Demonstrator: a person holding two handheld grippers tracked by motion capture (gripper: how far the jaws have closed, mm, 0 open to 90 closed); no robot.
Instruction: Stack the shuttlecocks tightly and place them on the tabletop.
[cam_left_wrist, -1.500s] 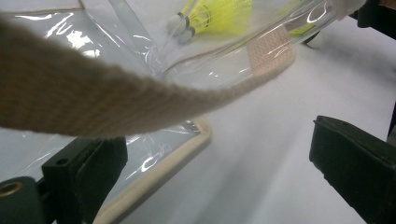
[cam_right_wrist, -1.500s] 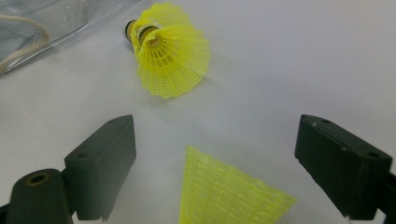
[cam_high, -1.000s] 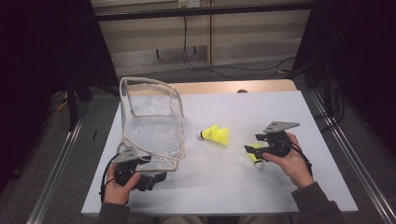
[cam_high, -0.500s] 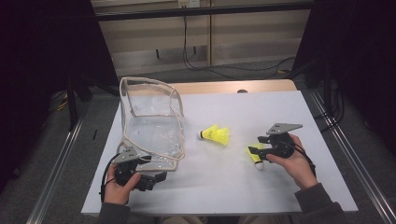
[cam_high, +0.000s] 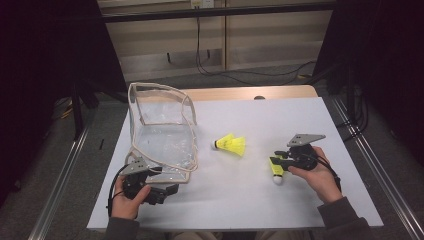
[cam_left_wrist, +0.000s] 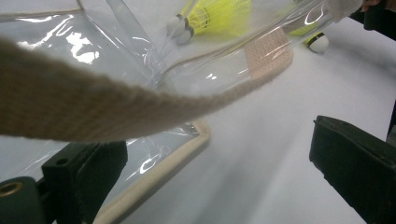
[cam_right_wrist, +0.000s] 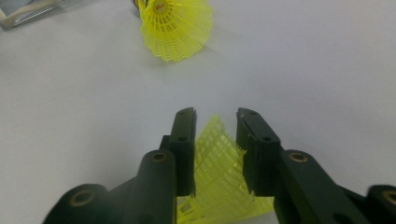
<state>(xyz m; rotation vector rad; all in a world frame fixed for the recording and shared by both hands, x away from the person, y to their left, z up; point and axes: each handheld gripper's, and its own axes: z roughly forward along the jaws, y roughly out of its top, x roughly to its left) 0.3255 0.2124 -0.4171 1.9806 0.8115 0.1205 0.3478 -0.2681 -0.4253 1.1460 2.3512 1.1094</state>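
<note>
Your right hand-held gripper (cam_right_wrist: 214, 122): jaws pinching a yellow shuttlecock (cam_right_wrist: 223, 175). Your left hand-held gripper (cam_left_wrist: 210, 186): jaws wide apart, beside the clear bag (cam_high: 162, 135). Second shuttlecock (cam_high: 231, 144) lies between them.

You've got two yellow shuttlecocks on the desk (cam_high: 350, 130), one mid-frame (cam_high: 231, 145), one lower right (cam_high: 275, 167), plus one clear bag (cam_high: 162, 132) at left, and two claws.

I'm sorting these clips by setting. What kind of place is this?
Probably a lab recording station: a white table framed by metal rails, cables along the wall, dark surroundings.
</note>
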